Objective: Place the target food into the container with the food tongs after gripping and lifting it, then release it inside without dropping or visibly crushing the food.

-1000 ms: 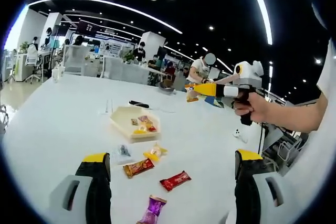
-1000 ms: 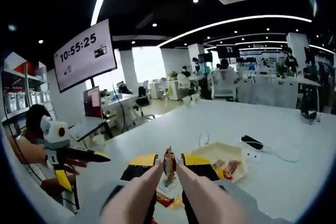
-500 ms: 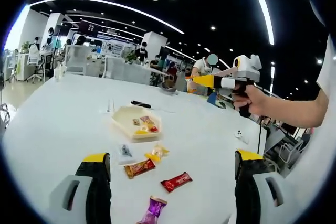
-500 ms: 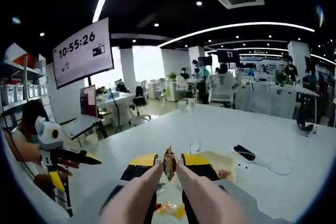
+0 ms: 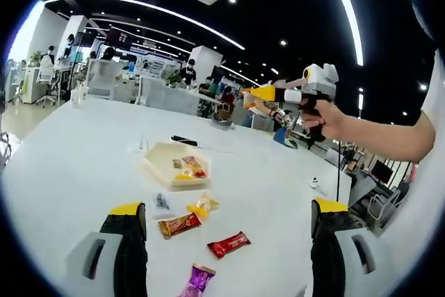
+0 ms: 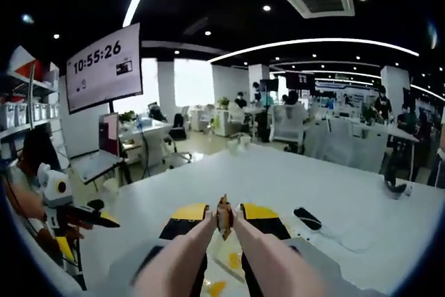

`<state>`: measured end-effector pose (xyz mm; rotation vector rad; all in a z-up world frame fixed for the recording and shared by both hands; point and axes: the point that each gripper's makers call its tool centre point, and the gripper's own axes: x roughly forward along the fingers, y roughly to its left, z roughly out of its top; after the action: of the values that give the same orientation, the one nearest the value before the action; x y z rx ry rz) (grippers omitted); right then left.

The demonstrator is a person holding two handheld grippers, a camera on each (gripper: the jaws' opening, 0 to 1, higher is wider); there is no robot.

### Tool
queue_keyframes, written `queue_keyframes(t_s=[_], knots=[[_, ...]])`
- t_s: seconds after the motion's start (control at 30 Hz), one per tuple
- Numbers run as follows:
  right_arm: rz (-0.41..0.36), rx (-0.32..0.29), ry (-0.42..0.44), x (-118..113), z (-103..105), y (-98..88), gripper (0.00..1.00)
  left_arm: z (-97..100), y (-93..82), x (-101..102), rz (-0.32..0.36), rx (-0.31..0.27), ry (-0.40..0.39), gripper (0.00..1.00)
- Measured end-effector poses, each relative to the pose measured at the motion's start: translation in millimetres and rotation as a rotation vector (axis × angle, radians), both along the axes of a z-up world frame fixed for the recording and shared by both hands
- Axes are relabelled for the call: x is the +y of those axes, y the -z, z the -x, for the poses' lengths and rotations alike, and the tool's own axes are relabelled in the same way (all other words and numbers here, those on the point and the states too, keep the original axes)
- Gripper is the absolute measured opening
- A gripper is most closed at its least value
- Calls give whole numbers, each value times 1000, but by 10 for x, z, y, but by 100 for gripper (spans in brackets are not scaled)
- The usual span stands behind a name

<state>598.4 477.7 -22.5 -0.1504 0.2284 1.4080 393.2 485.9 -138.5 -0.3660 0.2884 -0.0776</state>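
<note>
My right hand-held gripper [image 6: 224, 222] is squeezed shut on the food tongs [image 6: 208, 255], and the tong tips pinch a small orange-brown wrapped snack [image 6: 223, 215] held up in the air above the table [image 6: 334, 179]. In the left gripper view the same right hand-held gripper [image 5: 268, 93] hangs high, beyond the container [image 5: 174, 166], a shallow cream tray already holding a few wrapped sweets. My left hand-held gripper [image 5: 229, 224] sits open and idle over the loose sweets near me: a red one [image 5: 228, 243], a brown one [image 5: 179, 225], a purple one [image 5: 197, 277].

The step, as I judge it, is the carry to the tray. I should keep the squeeze steady, firm enough that the snack cannot slip but no harder, bring the tips down low inside the tray rim, and only then ease the jaws apart, so the snack settles instead of falling.
</note>
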Motion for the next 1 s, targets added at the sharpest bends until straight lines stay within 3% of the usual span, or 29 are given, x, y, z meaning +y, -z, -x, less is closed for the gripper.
queue_keyframes(t_s=[0.1, 0.23, 0.33, 0.4, 0.5, 0.6, 0.7, 0.83, 1.0], knots=[[15, -43, -11, 85, -74, -59, 16, -48, -119, -29, -39, -18, 23, 99], [17, -60, -11, 145, -182, -99, 16, -115, -182, 61, -28, -48, -1, 99], [13, -23, 4, 170, -268, -52, 16, -135, -176, 113, -32, -31, -3, 99], [26, -34, 1, 202, -308, -12, 16, -93, -282, 186, -61, -48, -20, 99], [28, -33, -1, 257, -349, -2, 16, -73, -357, 296, -44, -72, -57, 99], [26, -37, -2, 309, -371, -16, 17, -92, -328, 324, -50, -68, -53, 99], [33, -41, 2, 343, -428, -10, 17, -83, -248, 313, -74, -24, -22, 99], [50, -57, -1, 432, -509, 37, 17, 0, -316, 352, -97, -37, -37, 99], [30, -12, 25, 505, -693, 55, 17, 89, -256, 385, -87, -15, -58, 99]])
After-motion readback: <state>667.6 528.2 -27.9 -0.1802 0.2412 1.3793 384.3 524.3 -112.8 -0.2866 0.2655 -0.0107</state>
